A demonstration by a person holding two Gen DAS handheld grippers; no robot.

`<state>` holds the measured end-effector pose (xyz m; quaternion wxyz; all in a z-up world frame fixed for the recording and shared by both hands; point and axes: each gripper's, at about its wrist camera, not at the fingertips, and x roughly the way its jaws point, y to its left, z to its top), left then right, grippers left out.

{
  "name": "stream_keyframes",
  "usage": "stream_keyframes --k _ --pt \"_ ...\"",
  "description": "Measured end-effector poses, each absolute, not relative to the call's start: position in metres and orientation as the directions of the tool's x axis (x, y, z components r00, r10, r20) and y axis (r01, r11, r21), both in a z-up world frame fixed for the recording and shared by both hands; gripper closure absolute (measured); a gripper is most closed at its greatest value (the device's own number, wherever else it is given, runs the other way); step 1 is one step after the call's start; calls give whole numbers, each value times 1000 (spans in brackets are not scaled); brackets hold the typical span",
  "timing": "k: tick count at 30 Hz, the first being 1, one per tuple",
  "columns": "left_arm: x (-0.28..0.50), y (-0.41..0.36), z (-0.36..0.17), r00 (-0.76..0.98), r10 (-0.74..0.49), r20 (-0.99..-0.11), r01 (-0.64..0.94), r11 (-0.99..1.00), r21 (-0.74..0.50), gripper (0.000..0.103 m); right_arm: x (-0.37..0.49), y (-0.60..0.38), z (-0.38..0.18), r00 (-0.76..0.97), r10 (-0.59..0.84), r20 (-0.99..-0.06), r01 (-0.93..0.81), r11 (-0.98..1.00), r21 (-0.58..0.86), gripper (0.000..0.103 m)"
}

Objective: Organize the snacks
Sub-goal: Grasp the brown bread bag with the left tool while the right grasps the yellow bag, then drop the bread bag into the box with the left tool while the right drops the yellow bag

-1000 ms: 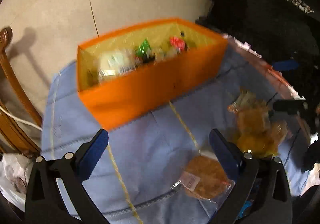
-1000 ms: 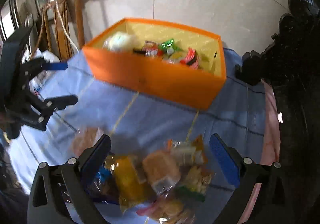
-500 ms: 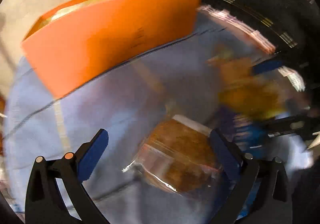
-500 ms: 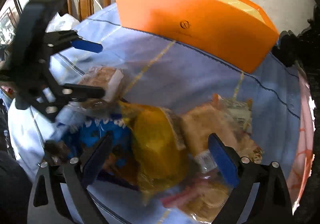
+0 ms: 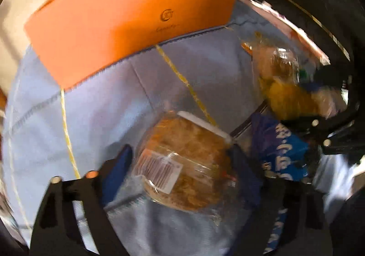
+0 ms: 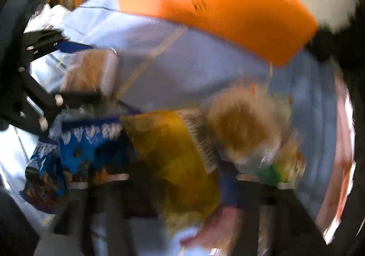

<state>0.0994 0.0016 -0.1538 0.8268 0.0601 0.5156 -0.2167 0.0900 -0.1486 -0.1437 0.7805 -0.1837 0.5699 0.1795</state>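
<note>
An orange box (image 5: 127, 20) stands at the far side of a blue cloth (image 5: 95, 114); its inside is hidden from this low angle. My left gripper (image 5: 182, 160) has closed in on a clear-wrapped brown pastry (image 5: 182, 160), one finger at each side of it. My right gripper (image 6: 175, 178) is low over a pile of snacks and straddles a yellow packet (image 6: 173, 155), with its fingers close to the packet's sides; the view is blurred. A blue packet (image 6: 86, 139) and a round bun in clear wrap (image 6: 241, 123) lie beside it.
The left gripper shows at the left of the right wrist view (image 6: 41, 87), around the pastry (image 6: 91, 73). The right gripper shows at the right of the left wrist view (image 5: 330, 132). Dark furniture (image 5: 319, 4) stands past the table's right edge.
Both grippers have dropped low and forward onto the snacks. The left jaws have narrowed around the pastry. The right jaws have narrowed around the yellow packet.
</note>
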Motion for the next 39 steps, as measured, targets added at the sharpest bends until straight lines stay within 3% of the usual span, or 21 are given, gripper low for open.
stream_keyframes --k 4,18,22,26,28,39 --pt "99 0 -146 352 -320 -880 409 898 -163 30 88 -153 -134 266 113 -957 -416 910 -8 62" --pt "112 26 -23 576 -376 -726 402 903 -149 30 114 -178 -17 463 227 -857 -324 943 75 62" --pt "120 39 2 613 -376 -695 380 911 -158 30 132 -194 5 491 294 -820 -293 942 162 62" --pt "129 46 10 626 -399 -670 347 912 -219 30 144 -187 28 590 234 -773 -306 951 54 62" --pt "129 50 13 624 -414 -662 345 907 -242 30 149 -186 32 589 262 -764 -313 946 84 62" --pt "207 49 35 668 -326 -669 278 943 -183 30 247 -157 40 636 251 -730 -321 946 45 62"
